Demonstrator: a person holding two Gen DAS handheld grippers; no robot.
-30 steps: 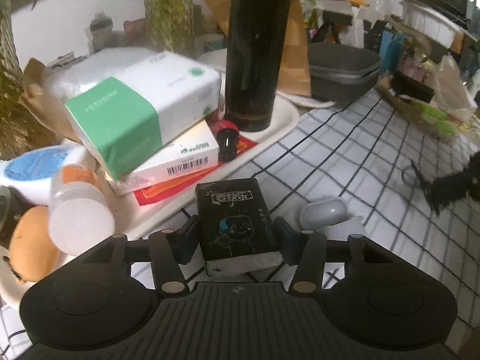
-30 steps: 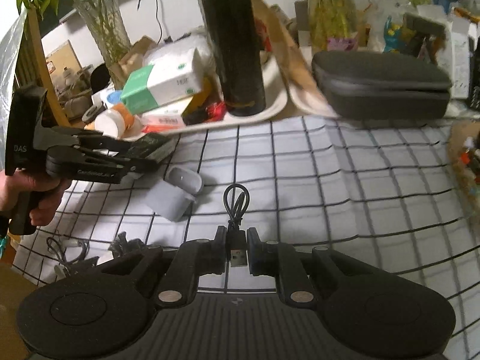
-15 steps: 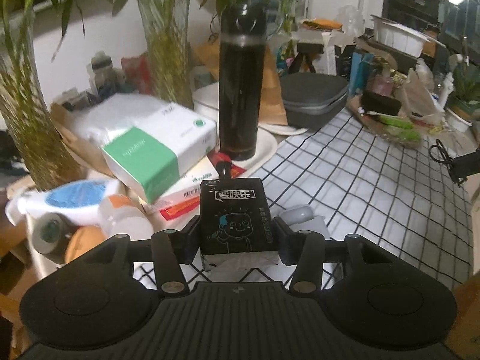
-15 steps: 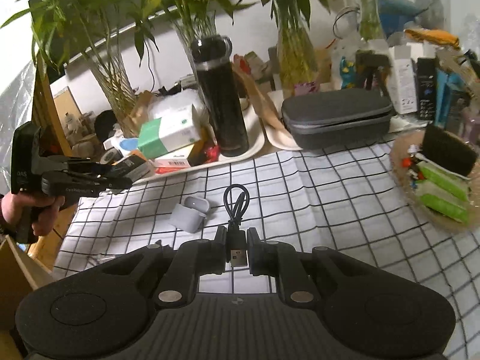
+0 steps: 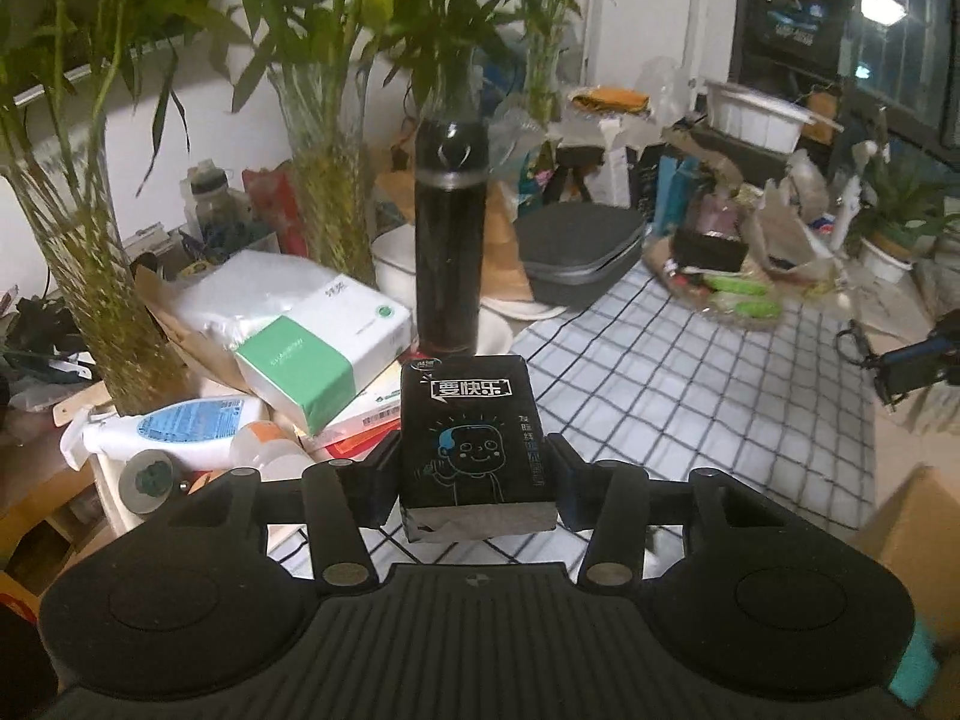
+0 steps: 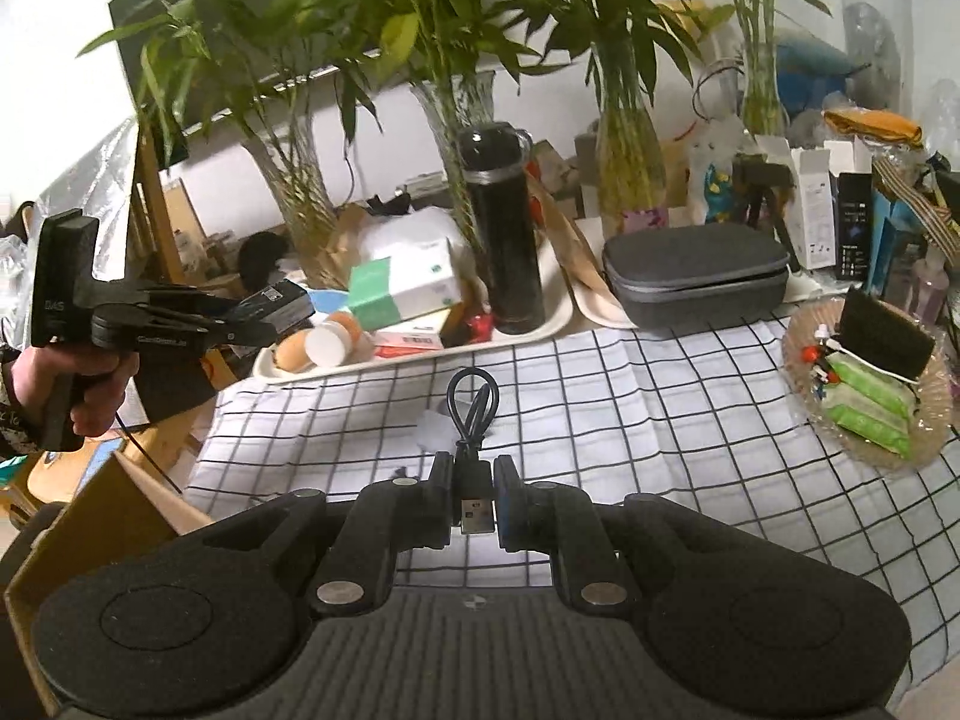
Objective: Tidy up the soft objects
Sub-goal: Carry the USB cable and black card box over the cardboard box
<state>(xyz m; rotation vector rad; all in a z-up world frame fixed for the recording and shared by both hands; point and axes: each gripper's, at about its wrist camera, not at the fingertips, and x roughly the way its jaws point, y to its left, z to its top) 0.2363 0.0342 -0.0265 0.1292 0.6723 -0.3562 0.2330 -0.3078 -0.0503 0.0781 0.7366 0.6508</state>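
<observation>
Over checked cloth [image 6: 630,420], left hand-held gripper [image 5: 474,474] clamps black tissue pack [image 5: 471,432].

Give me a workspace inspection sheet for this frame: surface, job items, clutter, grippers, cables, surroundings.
Surface: checked tablecloth, wrinkled.
Job's things: black tissue pack clamped in the left gripper, lifted off the cloth.
Clutter: white tray carrying a black flask, a green-and-white tissue pack and bottles; grey zip case behind; glass dish of green packets at right.
Grippers: left shut on the pack; right gripper shut on a USB plug.
Cables: short black USB cable, held looped.
Surroundings: bamboo in glass vases, cardboard box at the table edge.
</observation>
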